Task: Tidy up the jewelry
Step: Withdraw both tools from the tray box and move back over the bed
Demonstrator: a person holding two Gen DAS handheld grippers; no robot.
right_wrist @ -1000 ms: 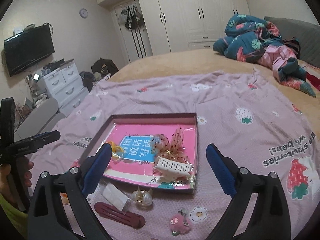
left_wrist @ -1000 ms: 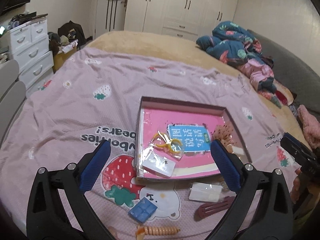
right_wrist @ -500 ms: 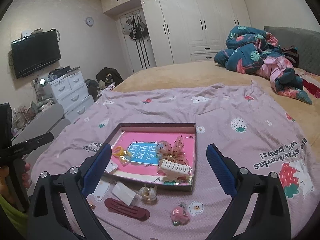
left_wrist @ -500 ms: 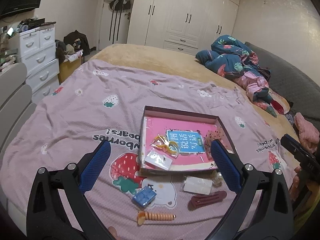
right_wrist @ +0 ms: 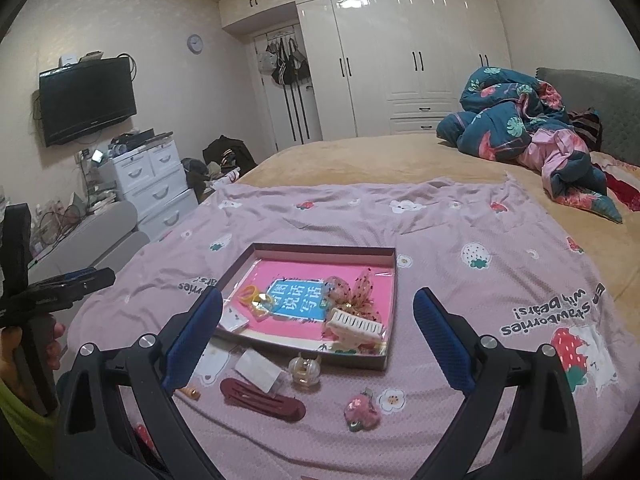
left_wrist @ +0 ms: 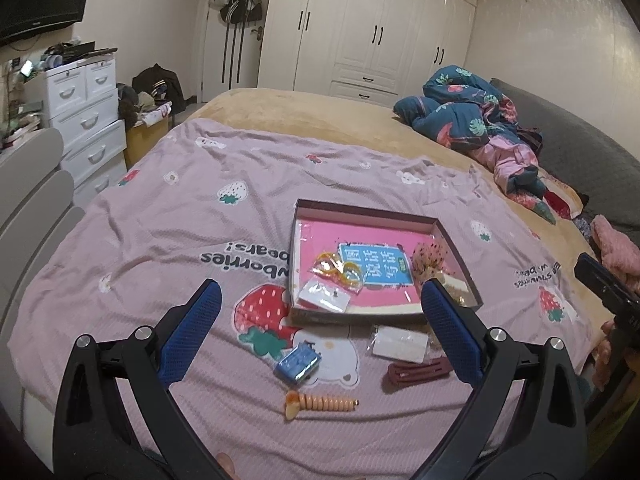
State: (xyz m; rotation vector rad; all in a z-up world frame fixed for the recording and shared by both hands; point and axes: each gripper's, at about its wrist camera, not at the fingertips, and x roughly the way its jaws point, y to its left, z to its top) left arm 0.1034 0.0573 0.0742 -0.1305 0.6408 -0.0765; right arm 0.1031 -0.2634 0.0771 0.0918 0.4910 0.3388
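Both your left gripper (left_wrist: 320, 320) and right gripper (right_wrist: 318, 330) hang wide open, empty; grabbing the flat maroon clip (right_wrist: 262, 398) (thin on soft bedspread (right_wrist: 440, 240)) risks pinching fabric.

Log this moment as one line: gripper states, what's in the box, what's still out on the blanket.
left hand-held gripper open, empty | right hand-held gripper open, empty | box: white claw clip inside | blanket: maroon clip, blue case outside

A shallow box (right_wrist: 390, 322) lies on a blanket (right_wrist: 460, 224) spread over the bed (right_wrist: 380, 160). In the box lie a hair claw clip (right_wrist: 354, 325), a bow (right_wrist: 352, 292) behind it and a card (left_wrist: 324, 295) at the left. Before the box lie a barrette (right_wrist: 262, 398), a small packet (left_wrist: 399, 343), a spiral hair tie (left_wrist: 320, 402) and a strawberry clip (right_wrist: 362, 410).
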